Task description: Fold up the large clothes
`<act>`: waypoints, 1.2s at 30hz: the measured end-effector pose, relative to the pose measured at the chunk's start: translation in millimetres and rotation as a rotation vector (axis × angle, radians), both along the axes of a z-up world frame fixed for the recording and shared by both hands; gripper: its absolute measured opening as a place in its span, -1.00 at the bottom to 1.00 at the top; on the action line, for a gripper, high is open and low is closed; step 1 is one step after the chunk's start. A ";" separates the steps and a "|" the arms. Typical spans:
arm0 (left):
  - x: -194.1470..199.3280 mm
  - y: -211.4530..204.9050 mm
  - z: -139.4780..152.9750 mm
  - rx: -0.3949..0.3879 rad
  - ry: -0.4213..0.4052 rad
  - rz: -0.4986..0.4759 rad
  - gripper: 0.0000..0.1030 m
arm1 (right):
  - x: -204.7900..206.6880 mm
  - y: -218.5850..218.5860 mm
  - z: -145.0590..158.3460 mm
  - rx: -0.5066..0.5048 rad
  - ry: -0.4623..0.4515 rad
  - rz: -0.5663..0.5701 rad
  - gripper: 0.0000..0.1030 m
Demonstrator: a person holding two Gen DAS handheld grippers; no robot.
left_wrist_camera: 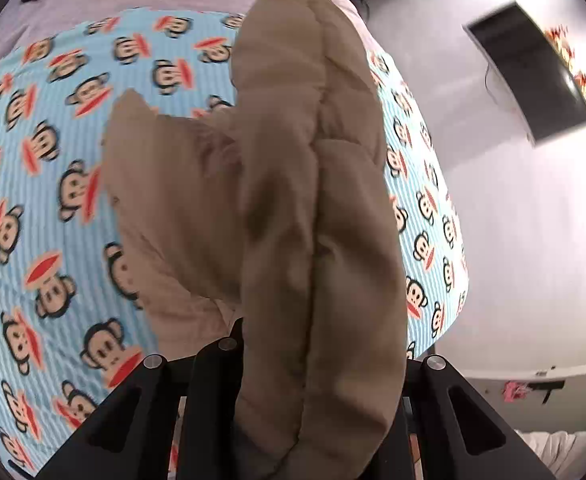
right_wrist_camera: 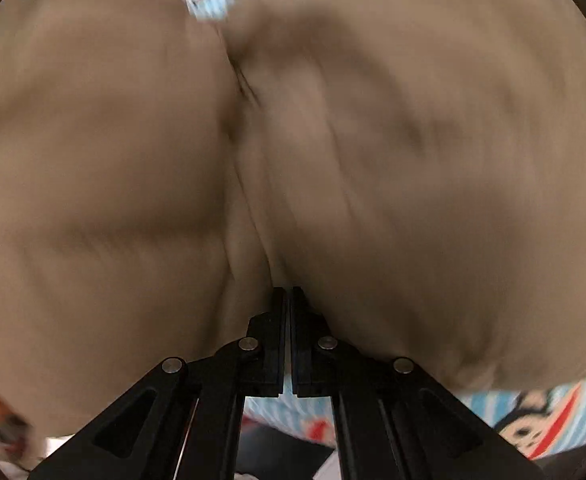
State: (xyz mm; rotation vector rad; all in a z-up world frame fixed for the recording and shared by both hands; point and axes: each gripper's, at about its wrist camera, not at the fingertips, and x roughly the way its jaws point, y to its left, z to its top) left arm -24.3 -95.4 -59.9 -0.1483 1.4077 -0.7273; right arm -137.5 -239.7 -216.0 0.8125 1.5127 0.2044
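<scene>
The fold looks barely begun. In the left wrist view the left gripper has its jaws clamped on a thick bunch of the tan padded garment, which fills the centre of the frame from the bottom edge up to the top, with one loose flap spreading to the left of centre. Around it lies the blue monkey-print blanket on a bed, and a dark wall-mounted screen sits at the upper right.

In the right wrist view the right gripper has its jaws together, the fingertips pushed into a crease of the same garment at lower centre; whether a thin layer is pinched between them I cannot tell. The cloth is blurred and covers nearly the whole frame, with slivers of the blanket at the lower right and top centre.

No flat, squared fold shows anywhere: the garment is bunched and creased. Judging from this, spreading, aligning edges and all folds remain
</scene>
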 end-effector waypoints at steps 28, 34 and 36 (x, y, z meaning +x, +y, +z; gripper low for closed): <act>-0.2 -139.7 -27.1 -0.079 -0.098 -0.180 0.63 | -48.7 -118.3 122.8 -0.055 -0.216 -0.211 0.25; 20.6 -64.4 -6.9 0.070 -0.307 0.004 0.63 | -31.7 -125.9 116.2 -0.223 -0.201 -0.188 -0.73; 30.0 -42.1 -23.9 0.124 -0.281 0.065 0.63 | -38.7 -135.5 114.1 -0.247 -0.190 -0.192 -0.73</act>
